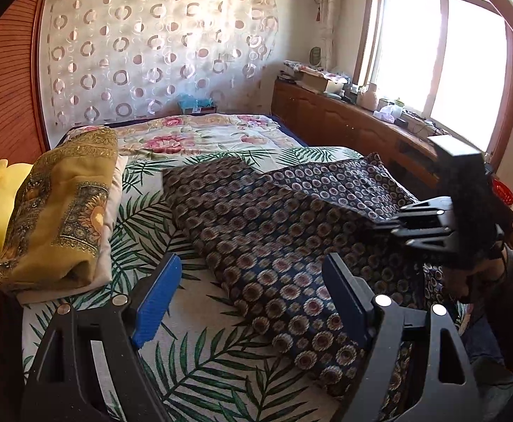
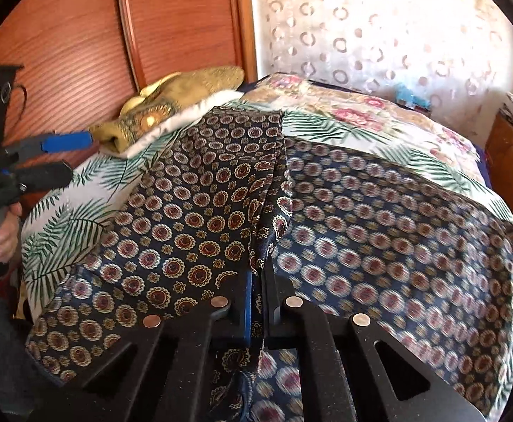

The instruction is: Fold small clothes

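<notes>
A dark navy garment with round medallion print (image 1: 274, 232) lies spread on the bed, its near part folded over itself. My left gripper (image 1: 253, 281) is open and empty, hovering above the garment's left edge. My right gripper (image 2: 260, 281) is shut on a fold of the same garment (image 2: 200, 211) and lifts it off the bed. The right gripper also shows in the left wrist view (image 1: 429, 221) at the right, over the cloth. The left gripper shows in the right wrist view (image 2: 59, 154) at the left, open.
The bed has a palm-leaf sheet (image 1: 200, 362) and a floral quilt (image 1: 193, 133) at the far end. A folded mustard-yellow cloth on a white pillow (image 1: 59, 218) lies at the left. A wooden headboard (image 2: 73, 42) and a cluttered wooden cabinet (image 1: 355, 119) flank the bed.
</notes>
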`<move>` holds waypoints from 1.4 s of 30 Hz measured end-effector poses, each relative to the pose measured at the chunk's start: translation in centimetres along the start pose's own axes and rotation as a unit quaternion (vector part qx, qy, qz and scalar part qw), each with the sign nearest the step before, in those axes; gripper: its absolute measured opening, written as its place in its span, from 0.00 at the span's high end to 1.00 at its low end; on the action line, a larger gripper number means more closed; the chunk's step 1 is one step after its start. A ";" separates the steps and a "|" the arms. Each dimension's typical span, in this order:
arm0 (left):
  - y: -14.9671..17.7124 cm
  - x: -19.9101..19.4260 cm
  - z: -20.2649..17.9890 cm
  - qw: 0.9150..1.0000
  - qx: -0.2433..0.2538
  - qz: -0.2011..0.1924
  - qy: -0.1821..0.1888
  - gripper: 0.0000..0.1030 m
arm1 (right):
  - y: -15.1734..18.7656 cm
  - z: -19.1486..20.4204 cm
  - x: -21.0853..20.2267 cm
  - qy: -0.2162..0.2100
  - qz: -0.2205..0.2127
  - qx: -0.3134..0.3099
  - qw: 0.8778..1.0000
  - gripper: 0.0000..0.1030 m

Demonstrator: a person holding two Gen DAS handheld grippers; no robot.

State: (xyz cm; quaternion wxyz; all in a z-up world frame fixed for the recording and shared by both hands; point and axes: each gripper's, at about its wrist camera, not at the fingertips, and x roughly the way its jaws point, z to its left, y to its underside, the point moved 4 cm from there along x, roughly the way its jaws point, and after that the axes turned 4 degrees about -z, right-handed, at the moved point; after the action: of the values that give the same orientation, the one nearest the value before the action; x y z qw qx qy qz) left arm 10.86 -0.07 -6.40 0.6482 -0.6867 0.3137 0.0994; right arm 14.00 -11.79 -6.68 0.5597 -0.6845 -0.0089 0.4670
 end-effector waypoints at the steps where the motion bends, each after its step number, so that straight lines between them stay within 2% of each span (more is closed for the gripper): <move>1: 0.1 0.1 -0.1 1.000 0.000 0.001 0.001 0.20 | 0.3 -0.3 -0.4 0.003 -0.002 0.004 1.000 0.97; 8: 0.2 0.4 -1.6 1.000 0.009 0.007 0.014 0.20 | 2.9 -3.6 -3.9 0.053 -0.021 0.035 0.998 0.96; 16: 0.0 0.8 -2.8 0.999 0.016 0.014 0.026 0.20 | 6.1 -7.4 -9.5 0.124 -0.049 0.075 0.988 0.96; 22: -0.3 1.6 -4.1 0.999 0.026 0.019 0.035 0.20 | 8.7 -8.2 -13.2 0.167 -0.061 0.096 0.979 0.96; 25: -0.4 2.0 -4.5 0.999 0.031 0.022 0.036 0.20 | 9.2 -7.2 -14.4 0.191 -0.066 0.104 0.974 0.96; 28: -0.3 2.4 -4.9 0.998 0.032 0.027 0.039 0.20 | 10.2 -6.2 -15.0 0.194 -0.073 0.115 0.972 0.96; 33: -0.1 3.0 -5.2 0.998 0.038 0.035 0.041 0.20 | 11.5 -6.2 -12.7 0.188 -0.040 0.134 0.972 0.96; 36: 0.0 3.0 -5.2 0.998 0.037 0.037 0.041 0.20 | 11.4 -5.8 -13.0 0.178 -0.049 0.140 0.973 0.96; 40: 0.1 3.3 -5.3 0.998 0.036 0.039 0.042 0.20 | 11.0 -6.7 -13.8 0.188 -0.052 0.131 0.972 0.85; 42: 0.2 3.5 -5.3 0.998 0.034 0.041 0.043 0.20 | 11.0 -6.5 -14.0 0.188 -0.053 0.130 0.972 0.83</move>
State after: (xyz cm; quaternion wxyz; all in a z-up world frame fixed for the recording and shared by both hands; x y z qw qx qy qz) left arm 12.03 -6.17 -7.74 0.6525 -0.6543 0.3724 0.0858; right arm 4.77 -28.33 -6.80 0.6594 -0.6802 0.1205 0.2968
